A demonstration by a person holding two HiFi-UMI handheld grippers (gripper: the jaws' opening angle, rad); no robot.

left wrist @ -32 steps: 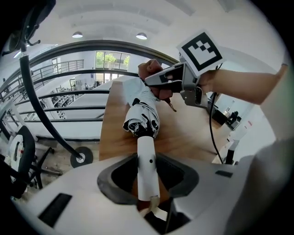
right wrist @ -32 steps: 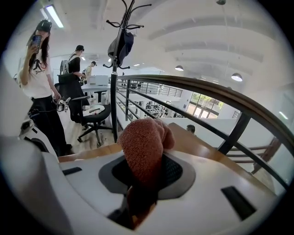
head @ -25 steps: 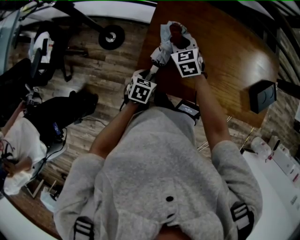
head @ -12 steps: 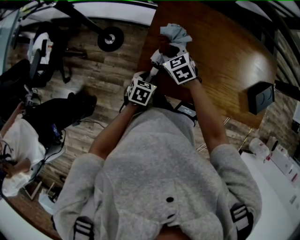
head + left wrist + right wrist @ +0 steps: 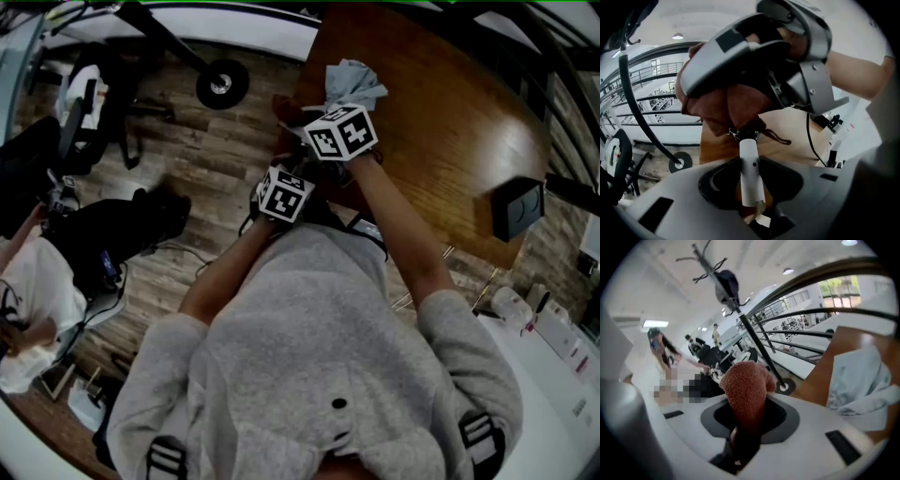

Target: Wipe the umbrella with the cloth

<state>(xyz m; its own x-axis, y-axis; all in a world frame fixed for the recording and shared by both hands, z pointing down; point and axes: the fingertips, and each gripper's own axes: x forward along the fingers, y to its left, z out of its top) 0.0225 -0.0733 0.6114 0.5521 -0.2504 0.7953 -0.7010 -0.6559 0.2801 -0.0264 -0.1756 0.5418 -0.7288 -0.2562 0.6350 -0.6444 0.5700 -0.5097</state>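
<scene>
The folded red-brown umbrella (image 5: 726, 105) has a white handle (image 5: 750, 173), and my left gripper (image 5: 750, 180) is shut on that handle. My right gripper (image 5: 745, 423) is shut on the umbrella's folded red-brown fabric (image 5: 743, 390), just above the left gripper (image 5: 298, 164). In the head view the right gripper (image 5: 302, 117) points left, over the table's left edge. The light blue cloth (image 5: 352, 82) lies crumpled on the wooden table (image 5: 450, 103), apart from both grippers. It also shows to the right of the jaws, cloth (image 5: 862, 380).
A black box (image 5: 520, 208) stands on the table's right side. A wheeled stand (image 5: 220, 82) is on the wood floor to the left. A seated person (image 5: 28, 309) is at far left. A white counter with bottles (image 5: 553, 319) is at lower right.
My right gripper has swung left and rolled, taking the umbrella's red end toward the table's left edge. The blue cloth stays on the table. The left gripper has kept still.
</scene>
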